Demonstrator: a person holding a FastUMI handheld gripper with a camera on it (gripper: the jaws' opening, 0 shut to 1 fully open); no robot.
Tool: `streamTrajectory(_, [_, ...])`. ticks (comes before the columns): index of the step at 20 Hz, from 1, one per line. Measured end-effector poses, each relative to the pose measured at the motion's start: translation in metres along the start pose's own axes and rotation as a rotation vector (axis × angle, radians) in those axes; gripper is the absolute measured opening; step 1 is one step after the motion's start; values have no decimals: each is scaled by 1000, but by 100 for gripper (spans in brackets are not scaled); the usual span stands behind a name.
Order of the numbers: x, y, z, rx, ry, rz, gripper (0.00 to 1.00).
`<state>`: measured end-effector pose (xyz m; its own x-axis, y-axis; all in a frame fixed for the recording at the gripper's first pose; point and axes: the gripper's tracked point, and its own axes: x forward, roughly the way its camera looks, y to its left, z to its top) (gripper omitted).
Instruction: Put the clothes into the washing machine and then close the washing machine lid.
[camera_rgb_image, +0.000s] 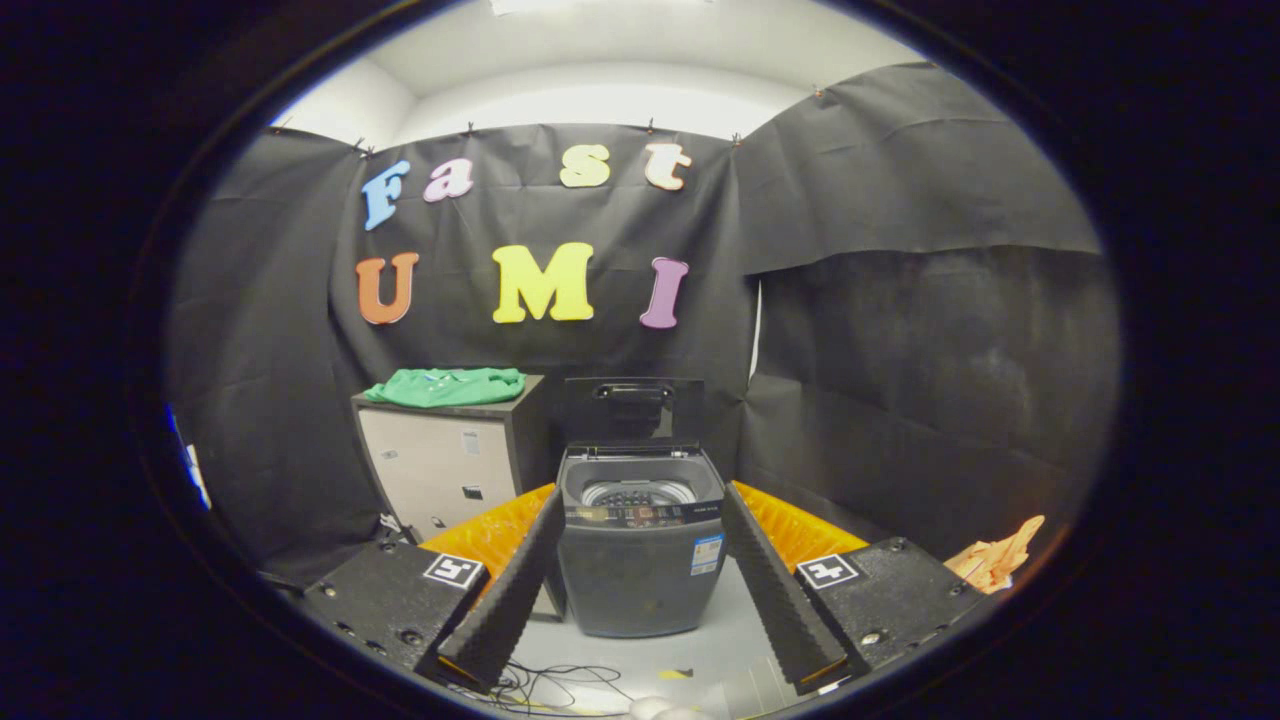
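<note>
My claw (640, 585) is spread wide and holds nothing, so by my reckoning I am at the very start, with the clothes yet to be fetched. The washing machine (640, 545) stands straight ahead beyond my fingers, its lid (632, 408) raised upright. The green garment (447, 386) lies folded on the cabinet (440, 465) ahead to my left, beside the machine. Next I must swing left, reach over it and pinch the cloth.

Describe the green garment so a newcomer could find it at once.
Start at the dark washing machine, lid up, beyond the open claw. Beside it stands a cabinet with a pale front. The green garment lies folded on its top, the one green thing there.
</note>
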<state>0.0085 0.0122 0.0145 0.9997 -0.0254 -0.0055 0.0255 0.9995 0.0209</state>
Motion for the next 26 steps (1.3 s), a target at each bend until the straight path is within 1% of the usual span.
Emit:
streamTrajectory(5, [22,9,18,-7,1,-2,99])
streamTrajectory(8, [39,18,40,-2,-8,-7,99])
streamTrajectory(12, [73,39,69,4,3,18,99])
streamTrajectory(14, [94,55,83,10,20,43,99])
streamTrajectory(17, [136,82,102,7,32,88,99])
streamTrajectory(24, [237,179,158,26,44,250,99])
streamTrajectory(26, [265,208,174,24,36,283,99])
